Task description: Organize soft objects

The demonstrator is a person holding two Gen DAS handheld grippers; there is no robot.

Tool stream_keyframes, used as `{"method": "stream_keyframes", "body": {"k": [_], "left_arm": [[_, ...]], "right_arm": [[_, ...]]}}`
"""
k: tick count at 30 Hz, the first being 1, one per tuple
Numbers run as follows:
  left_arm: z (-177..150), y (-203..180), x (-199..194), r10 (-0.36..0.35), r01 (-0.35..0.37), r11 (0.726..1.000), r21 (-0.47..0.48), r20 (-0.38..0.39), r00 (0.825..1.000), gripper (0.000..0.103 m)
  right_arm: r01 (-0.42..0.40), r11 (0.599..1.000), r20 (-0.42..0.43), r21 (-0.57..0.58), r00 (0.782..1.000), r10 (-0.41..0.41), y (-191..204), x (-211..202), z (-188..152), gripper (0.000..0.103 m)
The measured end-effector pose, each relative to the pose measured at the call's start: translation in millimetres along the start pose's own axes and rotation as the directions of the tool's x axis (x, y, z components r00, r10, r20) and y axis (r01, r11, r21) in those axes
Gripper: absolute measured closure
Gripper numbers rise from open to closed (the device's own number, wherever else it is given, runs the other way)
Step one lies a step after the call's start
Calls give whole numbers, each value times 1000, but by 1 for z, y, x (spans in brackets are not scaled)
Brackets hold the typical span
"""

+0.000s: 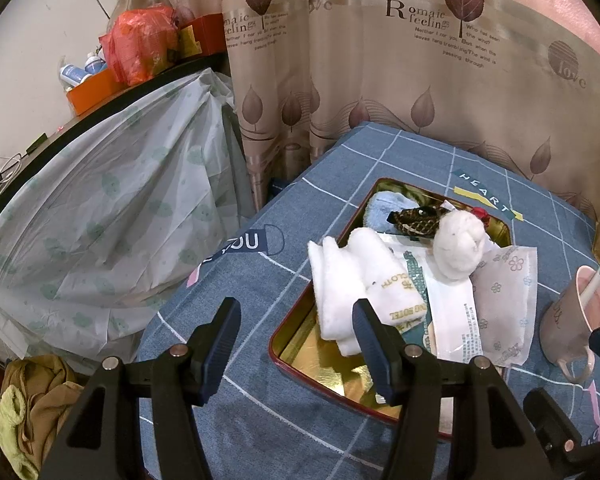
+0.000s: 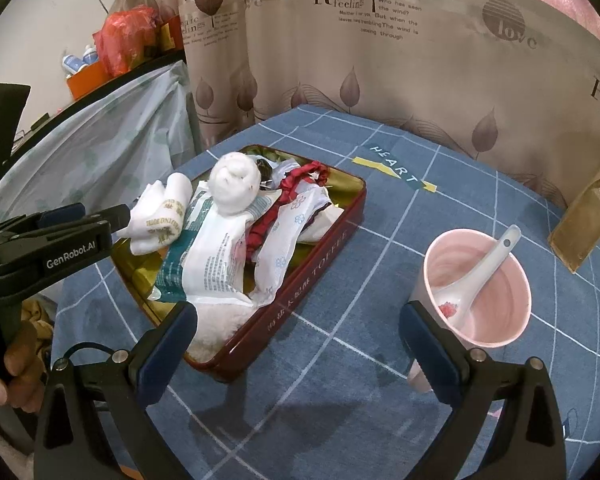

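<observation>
1. While both claws hang released, the left gripper (image 1: 296, 340) sits just beside the white towel (image 1: 348, 280), which droops over the tin (image 2: 308, 280) rim.
2. It should pinch the towel's thick roll, I'd say.
3. Right gripper (image 2: 300, 332) waits near the pink cup (image 2: 480, 280), holding nothing.

Both cams sit just behind their own fingers, looking down and forward at the table. Left wrist view has the red tin (image 1: 384, 408) right past its right finger (image 1: 370, 332); right wrist view has it beyond its left finger (image 2: 176, 332). Both share tin, pink cup (image 2: 480, 280) and curtain (image 2: 380, 72).
</observation>
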State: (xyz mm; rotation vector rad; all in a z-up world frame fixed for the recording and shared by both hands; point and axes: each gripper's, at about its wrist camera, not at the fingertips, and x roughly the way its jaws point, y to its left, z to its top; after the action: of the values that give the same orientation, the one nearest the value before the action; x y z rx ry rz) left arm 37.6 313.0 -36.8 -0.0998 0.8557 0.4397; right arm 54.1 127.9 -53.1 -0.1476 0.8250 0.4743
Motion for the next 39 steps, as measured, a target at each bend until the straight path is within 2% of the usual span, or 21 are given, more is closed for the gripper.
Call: {"method": "stream_keyframes", "body": {"k": [39], "left_arm": [[0,-2,0,0,0,1000,1,-3,1000,44]], "right_arm": [[-3,1000,-24,-17,1000,2,4,0,-6,2]]}}
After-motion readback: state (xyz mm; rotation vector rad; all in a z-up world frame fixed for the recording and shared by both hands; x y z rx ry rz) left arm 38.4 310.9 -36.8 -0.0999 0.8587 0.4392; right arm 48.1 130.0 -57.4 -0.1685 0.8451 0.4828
